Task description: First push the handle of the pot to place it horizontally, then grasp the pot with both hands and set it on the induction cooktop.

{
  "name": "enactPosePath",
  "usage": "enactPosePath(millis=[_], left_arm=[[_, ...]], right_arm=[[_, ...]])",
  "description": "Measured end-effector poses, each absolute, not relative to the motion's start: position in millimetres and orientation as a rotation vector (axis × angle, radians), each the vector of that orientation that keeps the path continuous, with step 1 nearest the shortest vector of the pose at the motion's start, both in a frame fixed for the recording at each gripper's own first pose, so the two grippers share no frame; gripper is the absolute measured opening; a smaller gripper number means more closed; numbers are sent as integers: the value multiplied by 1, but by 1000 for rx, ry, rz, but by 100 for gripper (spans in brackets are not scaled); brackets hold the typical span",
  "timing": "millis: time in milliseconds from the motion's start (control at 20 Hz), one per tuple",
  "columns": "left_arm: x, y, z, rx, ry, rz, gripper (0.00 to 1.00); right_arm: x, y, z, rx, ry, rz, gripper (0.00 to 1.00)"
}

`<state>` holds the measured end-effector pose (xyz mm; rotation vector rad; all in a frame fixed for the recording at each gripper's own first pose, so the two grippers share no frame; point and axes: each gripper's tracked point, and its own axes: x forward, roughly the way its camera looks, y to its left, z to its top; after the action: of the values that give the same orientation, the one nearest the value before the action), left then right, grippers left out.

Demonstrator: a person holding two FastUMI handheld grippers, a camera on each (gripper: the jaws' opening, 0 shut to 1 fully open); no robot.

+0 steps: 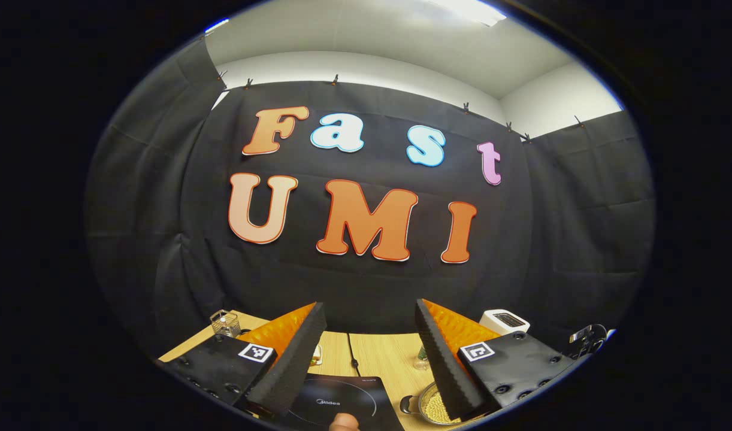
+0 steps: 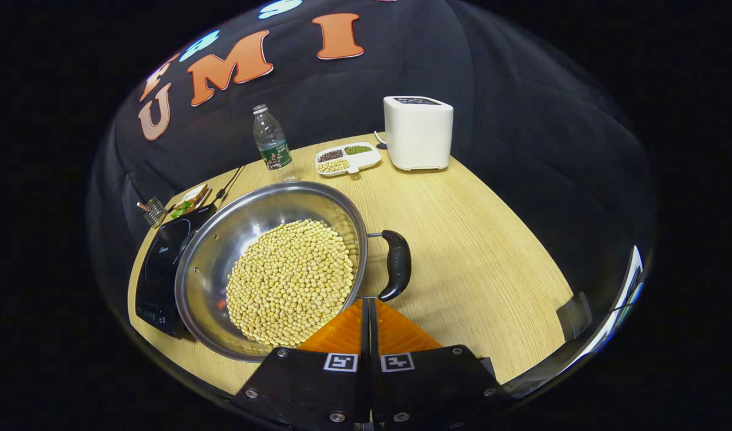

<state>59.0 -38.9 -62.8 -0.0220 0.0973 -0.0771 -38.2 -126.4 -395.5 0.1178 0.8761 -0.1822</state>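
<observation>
At table centre, steel bean-filled pot (image 2: pixel 273 269) off black induction cooktop (image 2: pixel 162 263) at 9 o'clock; right gripper (image 2: pixel 369 308) clenched empty, left gripper (image 1: pixel 371 353) released; push and lift pending.

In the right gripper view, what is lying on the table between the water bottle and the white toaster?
A white divided tray of beans lies between the water bottle and the white toaster, seen in the right gripper view.

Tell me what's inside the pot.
The pot holds a heap of pale yellow beans covering most of its bottom; bare steel wall shows around them. Whatever lies beneath the beans is covered.
</observation>
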Motion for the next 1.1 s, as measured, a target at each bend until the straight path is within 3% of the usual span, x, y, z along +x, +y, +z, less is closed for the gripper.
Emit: enactPosePath(millis=[400,1100], left_arm=[[64,-47,-72,-33,119,-97,97],[69,-45,-85,-37,145,-77,97]], right_arm=[[-31,-151,-408,80,891,-253,0],[-15,-150,-409,96,900,-258,0]])
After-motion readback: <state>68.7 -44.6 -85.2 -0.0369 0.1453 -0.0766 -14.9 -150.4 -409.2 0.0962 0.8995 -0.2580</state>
